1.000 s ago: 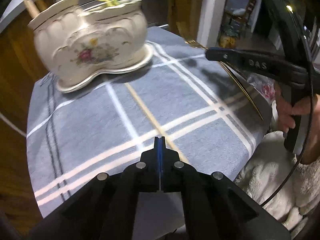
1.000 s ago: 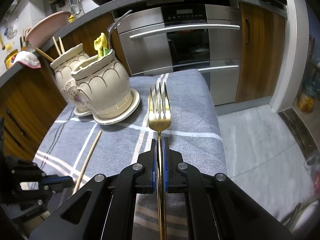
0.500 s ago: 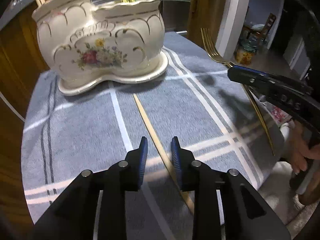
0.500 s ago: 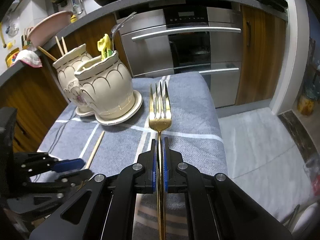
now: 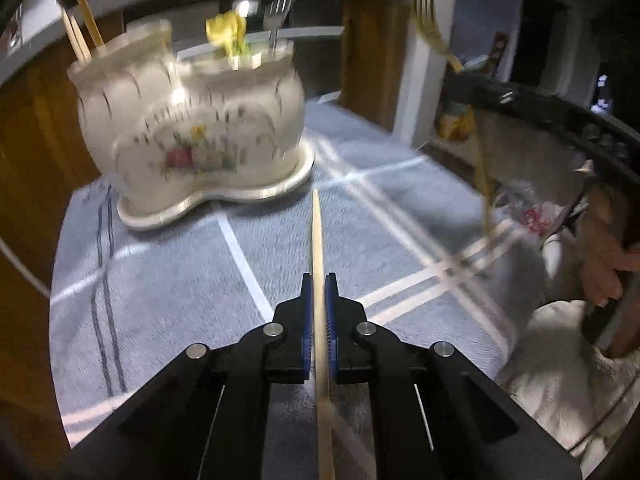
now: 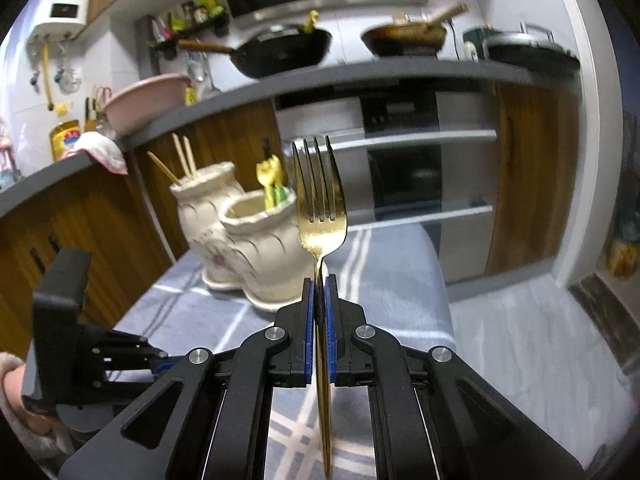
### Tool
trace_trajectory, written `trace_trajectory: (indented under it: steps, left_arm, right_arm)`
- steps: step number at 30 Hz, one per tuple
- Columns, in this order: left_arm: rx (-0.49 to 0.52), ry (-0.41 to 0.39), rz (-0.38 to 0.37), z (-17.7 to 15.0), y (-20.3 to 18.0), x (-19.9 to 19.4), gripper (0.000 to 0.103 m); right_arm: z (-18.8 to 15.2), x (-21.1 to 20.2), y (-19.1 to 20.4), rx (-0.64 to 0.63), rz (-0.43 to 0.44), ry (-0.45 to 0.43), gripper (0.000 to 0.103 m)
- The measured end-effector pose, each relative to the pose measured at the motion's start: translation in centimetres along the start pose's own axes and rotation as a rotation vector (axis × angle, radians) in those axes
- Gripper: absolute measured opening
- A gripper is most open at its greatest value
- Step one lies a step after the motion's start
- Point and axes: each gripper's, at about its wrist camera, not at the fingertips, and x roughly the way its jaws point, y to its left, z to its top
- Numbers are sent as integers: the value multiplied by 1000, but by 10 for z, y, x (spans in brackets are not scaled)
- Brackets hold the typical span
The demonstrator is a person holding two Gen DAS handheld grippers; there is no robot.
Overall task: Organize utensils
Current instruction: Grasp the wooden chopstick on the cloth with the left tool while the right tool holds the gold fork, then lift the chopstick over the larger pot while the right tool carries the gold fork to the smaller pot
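Note:
My left gripper (image 5: 319, 280) is shut on a wooden chopstick (image 5: 317, 236) that points toward the cream ceramic utensil holder (image 5: 192, 136) on the grey plaid tablecloth (image 5: 160, 288). The holder's two compartments hold chopsticks (image 5: 82, 28), a yellow utensil (image 5: 228, 34) and a silver fork (image 5: 276, 16). My right gripper (image 6: 319, 282) is shut on a gold fork (image 6: 320, 208), tines up, raised above the table just right of the holder (image 6: 256, 244). The gold fork also shows in the left wrist view (image 5: 432, 20).
A kitchen counter (image 6: 360, 76) with a wok (image 6: 280, 52), pans and a pink basin (image 6: 144, 100) runs behind the table. An oven (image 6: 400, 160) and wooden cabinets (image 6: 532, 176) stand beyond. The table edge (image 6: 444, 312) drops off at the right. A white fluffy cloth (image 5: 560, 380) lies at the lower right.
My left gripper closed on the chopstick and lifted it toward the holder. My right gripper raised the gold fork higher and tilted it upright.

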Motion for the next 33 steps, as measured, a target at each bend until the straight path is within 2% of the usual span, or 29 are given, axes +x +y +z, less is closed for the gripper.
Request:
trace_trajectory:
  steps: [5, 10, 16, 20, 24, 33]
  left_arm:
    - [13, -162, -21, 3, 15, -35, 6]
    - [20, -344, -6, 2, 31, -71, 6]
    - [-22, -527, 7, 4, 64, -100, 6]
    - [-39, -603, 21, 20, 85, -114, 6]
    - [-65, -668, 39, 39, 107, -119, 6]
    - [-167, -770, -13, 94, 152, -109, 6]
  right_arm:
    - [6, -12, 17, -39, -5, -94, 6]
    - [12, -19, 39, -117, -44, -199, 6]
    - [29, -18, 57, -149, -42, -239, 6]
    - [48, -13, 61, -123, -8, -242, 6]
    - [70, -9, 67, -121, 3, -284, 6]
    - [113, 10, 71, -95, 22, -381, 6]
